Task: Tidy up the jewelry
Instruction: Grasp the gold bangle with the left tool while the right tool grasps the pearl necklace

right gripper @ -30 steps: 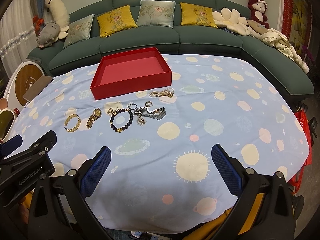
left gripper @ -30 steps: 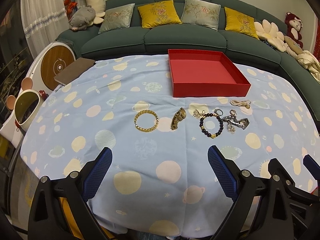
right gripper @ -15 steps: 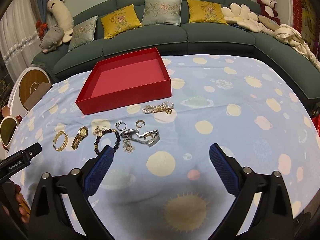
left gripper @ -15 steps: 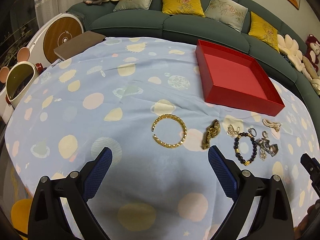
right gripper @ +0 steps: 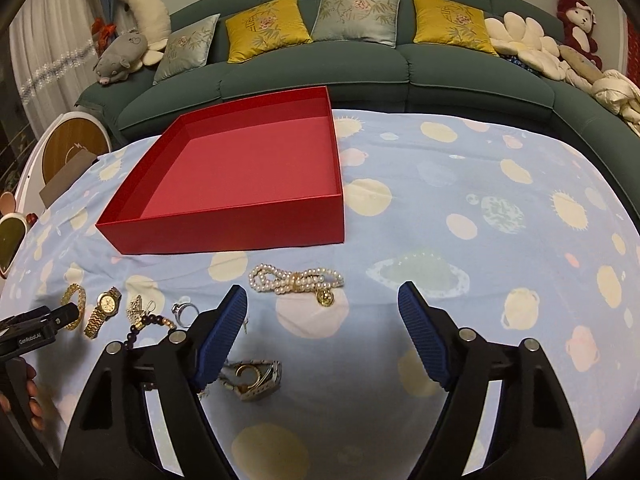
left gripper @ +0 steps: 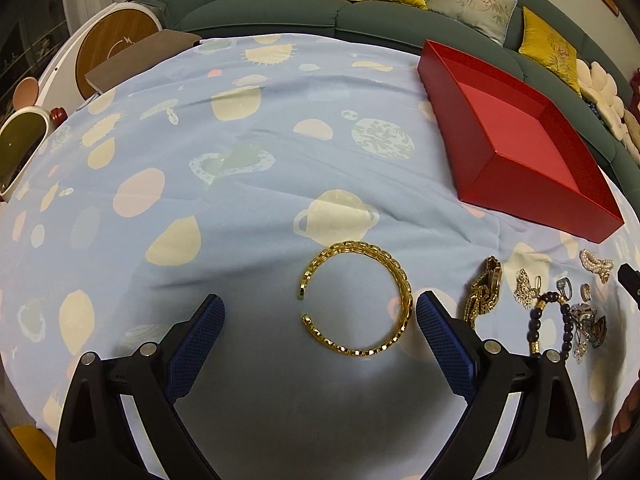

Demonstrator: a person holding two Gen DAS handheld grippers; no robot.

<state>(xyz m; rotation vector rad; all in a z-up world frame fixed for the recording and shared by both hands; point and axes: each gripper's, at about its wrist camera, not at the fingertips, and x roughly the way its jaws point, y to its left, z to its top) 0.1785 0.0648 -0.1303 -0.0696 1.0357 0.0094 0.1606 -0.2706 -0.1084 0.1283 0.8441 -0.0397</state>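
On the blue spotted tablecloth (left gripper: 248, 152) lies a gold bangle (left gripper: 402, 280), flat between the fingertips of my left gripper (left gripper: 320, 304), which is open with its pads clear of it. Right of it lie a gold watch (left gripper: 484, 292), a dark bead bracelet (left gripper: 548, 320), rings and silver pieces. My right gripper (right gripper: 322, 292) hovers just short of a pearl bracelet (right gripper: 296, 280). Its jaws are closing, with nothing pressed between the pads. A silver chain piece (right gripper: 256, 380) lies partly under its left finger. The red box (right gripper: 224, 228), seen too in the left wrist view (left gripper: 540, 196), is empty.
A green sofa (right gripper: 360, 72) with cushions and plush toys curves behind the table. A brown pad (left gripper: 136, 60) and a round white device (left gripper: 116, 44) sit at the far left edge. The left gripper's body (right gripper: 40, 324) and a hand show at the right wrist view's left edge.
Both grippers have come forward and down toward the jewelry. The bangle now lies between the left fingertips. The right jaws have narrowed and stand just short of the pearls.
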